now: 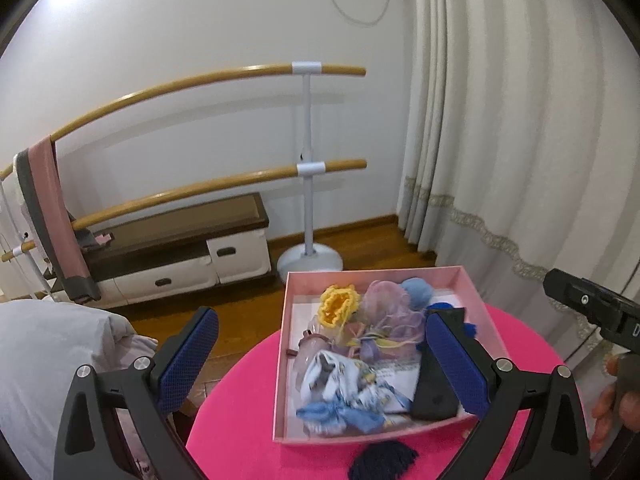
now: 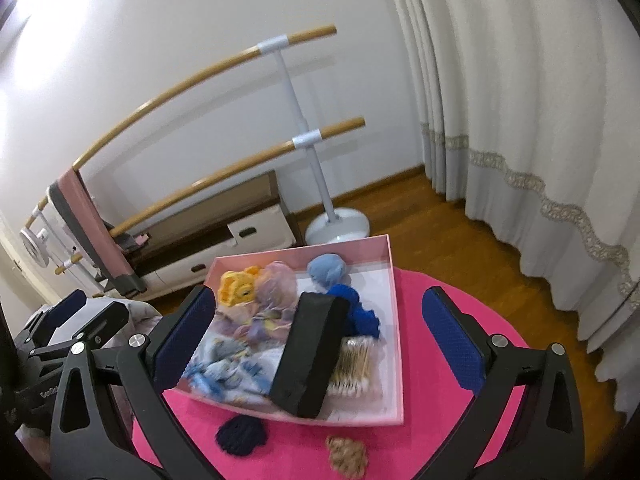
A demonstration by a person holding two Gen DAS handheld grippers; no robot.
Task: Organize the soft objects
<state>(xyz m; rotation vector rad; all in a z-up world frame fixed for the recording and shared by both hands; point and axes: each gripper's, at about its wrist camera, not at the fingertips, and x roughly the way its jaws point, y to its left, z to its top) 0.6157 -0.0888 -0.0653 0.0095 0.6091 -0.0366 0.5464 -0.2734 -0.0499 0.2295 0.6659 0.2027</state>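
Right wrist view: both released grippers (image 2: 318, 336) (image 1: 322, 354) flank square pink box (image 2: 394, 280) of crocheted yarn.

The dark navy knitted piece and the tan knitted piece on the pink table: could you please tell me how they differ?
The dark navy knitted piece is near black, while the tan knitted piece is light beige. The navy one lies closer to the pink box; the tan one lies further out, nearer the camera and further right in the right wrist view. Both lie loose on the pink table, outside the box, and neither is held.

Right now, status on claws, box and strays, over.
Both claws, left and right, open, empty. Pink box full of soft items. Dark knit piece and tan piece outside on the pink table. Nothing blocking.
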